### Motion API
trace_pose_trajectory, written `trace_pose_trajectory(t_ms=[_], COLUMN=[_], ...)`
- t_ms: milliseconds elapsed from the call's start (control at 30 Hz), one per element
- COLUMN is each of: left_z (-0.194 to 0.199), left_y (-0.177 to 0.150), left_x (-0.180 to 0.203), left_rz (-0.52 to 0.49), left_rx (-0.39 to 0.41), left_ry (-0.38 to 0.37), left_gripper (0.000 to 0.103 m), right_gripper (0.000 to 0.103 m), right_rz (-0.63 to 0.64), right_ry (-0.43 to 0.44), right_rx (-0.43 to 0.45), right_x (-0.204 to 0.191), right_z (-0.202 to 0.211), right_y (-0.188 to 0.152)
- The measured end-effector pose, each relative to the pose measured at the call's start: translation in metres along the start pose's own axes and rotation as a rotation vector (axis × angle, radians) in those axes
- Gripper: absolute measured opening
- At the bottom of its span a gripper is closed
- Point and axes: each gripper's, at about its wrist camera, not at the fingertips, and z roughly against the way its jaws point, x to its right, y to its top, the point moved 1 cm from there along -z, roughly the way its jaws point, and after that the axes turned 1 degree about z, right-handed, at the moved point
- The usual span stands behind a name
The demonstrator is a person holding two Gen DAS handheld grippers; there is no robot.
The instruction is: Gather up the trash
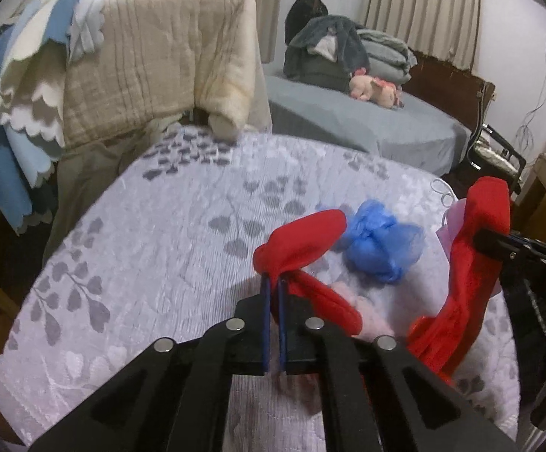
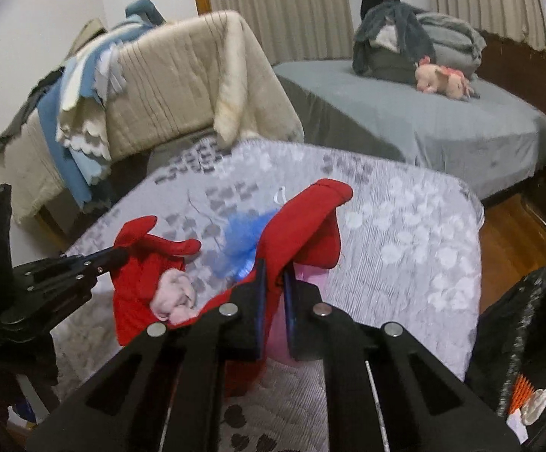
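A red plastic bag hangs stretched between my two grippers above a leaf-patterned bed cover. My left gripper is shut on one red handle. At the right of the left wrist view, the right gripper pinches the other handle. In the right wrist view my right gripper is shut on the red bag, and the left gripper grips its far side. A pink crumpled wad lies in the bag's mouth. Crumpled blue plastic sits on the cover just beyond the bag.
A black bin holding some scraps stands at the lower right beside the bed cover. Behind are a beige quilt-draped seat with blue cloths, a grey bed with a pink plush toy, and wooden floor.
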Motion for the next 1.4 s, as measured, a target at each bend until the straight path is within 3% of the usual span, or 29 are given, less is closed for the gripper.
trace_pose_trajectory(t_ms=[633,1000,1400], left_z=[0.057,0.065,0.051], left_y=[0.036,0.037,0.021], left_x=[0.037,0.084,0.103], left_rz=[-0.031,-0.089,-0.107], left_rx=[0.128,0.135,0.079], left_ry=[-0.088,-0.181,-0.204], left_gripper=[0.004,0.003,0.003], right_gripper=[0.008,0.008,0.008], right_rz=[0.001,-0.028,-0.039], right_ry=[-0.026,-0.053,-0.072], right_rx=[0.135,0.152,0.126], right_x=[0.013,0.033,0.04], right_z=[0.076,0.096,0.09], right_y=[0.026,0.017,0.004])
